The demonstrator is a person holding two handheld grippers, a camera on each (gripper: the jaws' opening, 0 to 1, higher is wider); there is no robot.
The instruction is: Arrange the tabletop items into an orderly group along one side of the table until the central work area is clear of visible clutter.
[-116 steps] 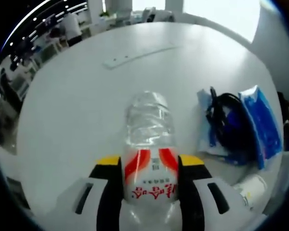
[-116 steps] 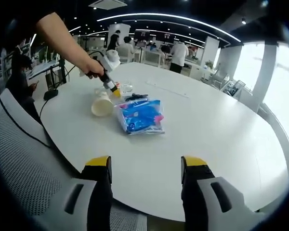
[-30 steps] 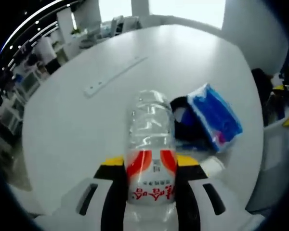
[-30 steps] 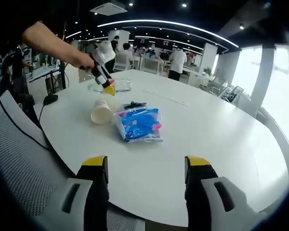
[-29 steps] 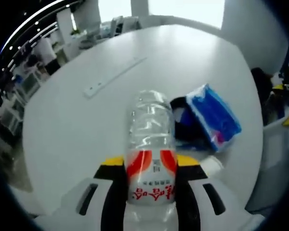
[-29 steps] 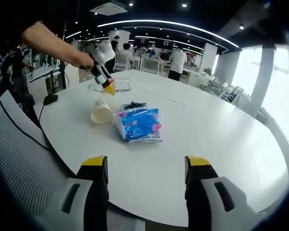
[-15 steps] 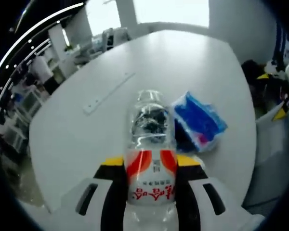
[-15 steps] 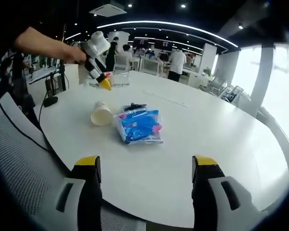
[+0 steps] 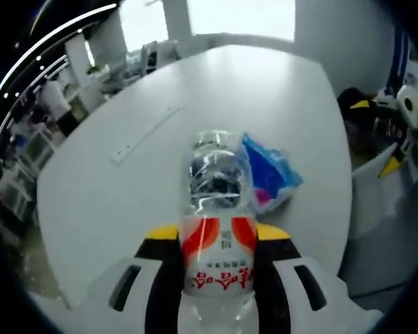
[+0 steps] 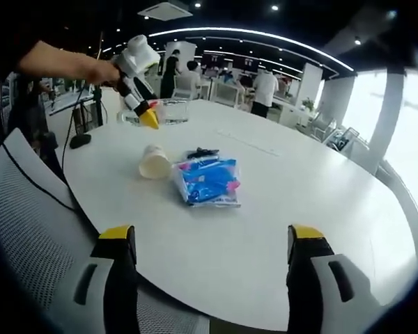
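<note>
In the left gripper view, the left gripper (image 9: 217,243) is clamped on a clear plastic water bottle (image 9: 217,209) with a red-and-white label, its 2 yellow-tipped jaws pressed against the label from either side. The bottle lies along the jaws and is carried in the air above the white round table (image 9: 125,195). Just past it at 2 o'clock lies the blue snack packet (image 9: 272,174), with a long pale strip (image 9: 145,134) on the tabletop at 11 o'clock.

In the right gripper view, the right gripper (image 10: 212,278) hangs with its jaws spread wide and nothing between them, near the table's close edge. Beyond, towards 12 o'clock, sit the packet (image 10: 209,182), a paper cup on its side (image 10: 155,162) just left of it, and a black cable (image 10: 202,152) behind.

The step in hand looks like carrying the bottle to the group. Next, it should be lowered beside the cup and packet, then released.
</note>
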